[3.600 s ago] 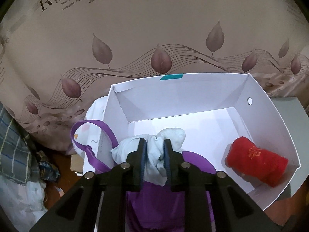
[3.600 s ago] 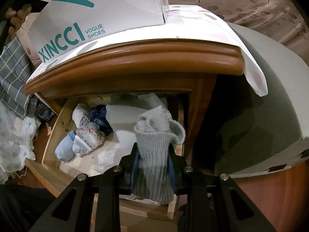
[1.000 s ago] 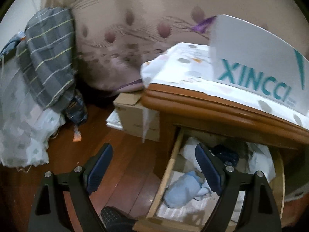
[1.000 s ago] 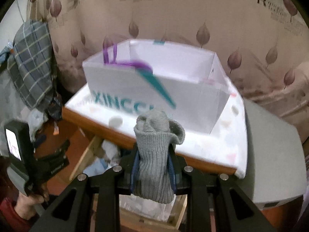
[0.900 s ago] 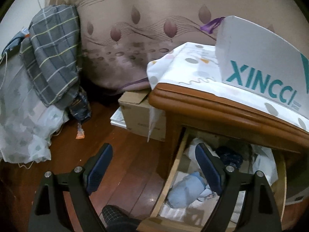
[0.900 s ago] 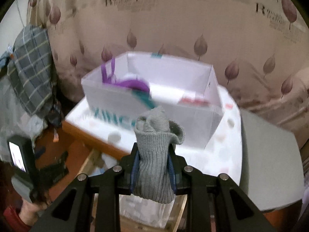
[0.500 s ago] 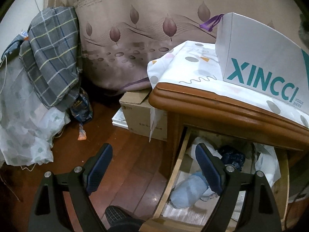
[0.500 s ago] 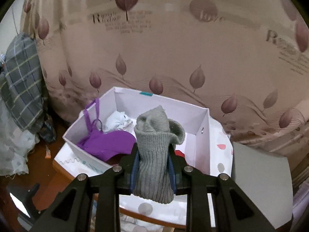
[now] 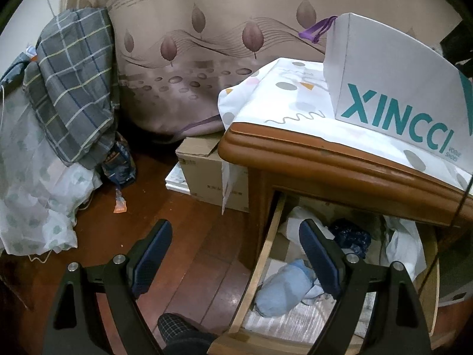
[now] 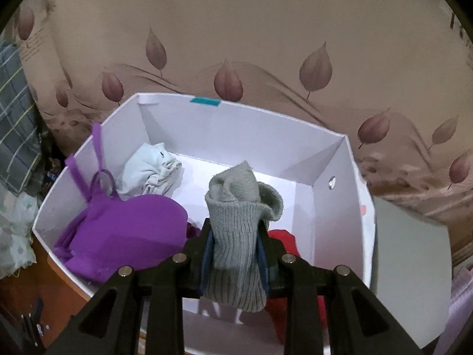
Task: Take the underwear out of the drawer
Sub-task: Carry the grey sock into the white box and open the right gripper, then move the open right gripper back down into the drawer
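My right gripper (image 10: 235, 251) is shut on a rolled grey knitted sock bundle (image 10: 239, 222) and holds it above the open white XINCCI box (image 10: 331, 145). In the box lie a purple bra (image 10: 124, 236), a pale white-blue garment (image 10: 150, 171) and a red garment (image 10: 283, 242). My left gripper (image 9: 236, 251) is open and empty, above the floor and the left edge of the open wooden drawer (image 9: 266, 254). In the drawer lie a light blue bundle (image 9: 283, 290), a dark blue item (image 9: 351, 236) and white cloth (image 9: 402, 245).
The box (image 9: 393, 88) stands on a patterned cloth over the wooden nightstand (image 9: 325, 165). A cardboard carton (image 9: 207, 171) sits on the floor beside it. A plaid shirt (image 9: 74, 88) hangs at left over pale fabric. A leaf-patterned curtain (image 10: 236, 44) is behind.
My right gripper has risen from the drawer with the grey bundle and now looks down into the box. My left gripper let go of the white garment in the box and moved down to the drawer, open.
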Motion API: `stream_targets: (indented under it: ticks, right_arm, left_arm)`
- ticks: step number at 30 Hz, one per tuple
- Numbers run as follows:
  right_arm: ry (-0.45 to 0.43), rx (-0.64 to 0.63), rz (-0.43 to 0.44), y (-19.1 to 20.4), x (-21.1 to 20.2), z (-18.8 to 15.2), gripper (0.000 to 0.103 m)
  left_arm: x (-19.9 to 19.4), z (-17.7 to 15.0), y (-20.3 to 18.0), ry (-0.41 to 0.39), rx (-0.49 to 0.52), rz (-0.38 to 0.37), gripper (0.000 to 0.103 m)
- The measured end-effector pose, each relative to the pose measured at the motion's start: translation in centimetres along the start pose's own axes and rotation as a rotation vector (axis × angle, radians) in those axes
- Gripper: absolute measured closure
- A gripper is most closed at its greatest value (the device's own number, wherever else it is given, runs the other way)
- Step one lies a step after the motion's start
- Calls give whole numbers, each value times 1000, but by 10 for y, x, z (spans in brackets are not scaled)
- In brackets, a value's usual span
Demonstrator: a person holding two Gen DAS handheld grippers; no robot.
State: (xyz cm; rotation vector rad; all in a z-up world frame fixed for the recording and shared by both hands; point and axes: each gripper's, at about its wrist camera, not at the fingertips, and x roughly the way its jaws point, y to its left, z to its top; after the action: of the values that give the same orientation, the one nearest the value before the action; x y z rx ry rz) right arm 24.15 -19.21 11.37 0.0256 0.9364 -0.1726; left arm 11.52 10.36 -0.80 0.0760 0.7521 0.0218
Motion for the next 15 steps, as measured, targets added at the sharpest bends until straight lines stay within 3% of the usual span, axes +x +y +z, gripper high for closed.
stream_targets:
  ticks: [6,7,9,15]
  right_arm:
    - [39,15,-17,-1,18,-4,73]
    - [30,27,-16,-2,18,-5,71]
    - [31,41,-16,-3,19,-6,56]
    - [-1,36,-22,-3,4,-6,50]
  left_arm:
    - [1,0,-2,7,11,-12,17]
    - [1,0,-3,7,14,-13,17]
    - [1,0,-5,5,25,-10,17]
    - [1,-1,-7,4,38,-15,17]
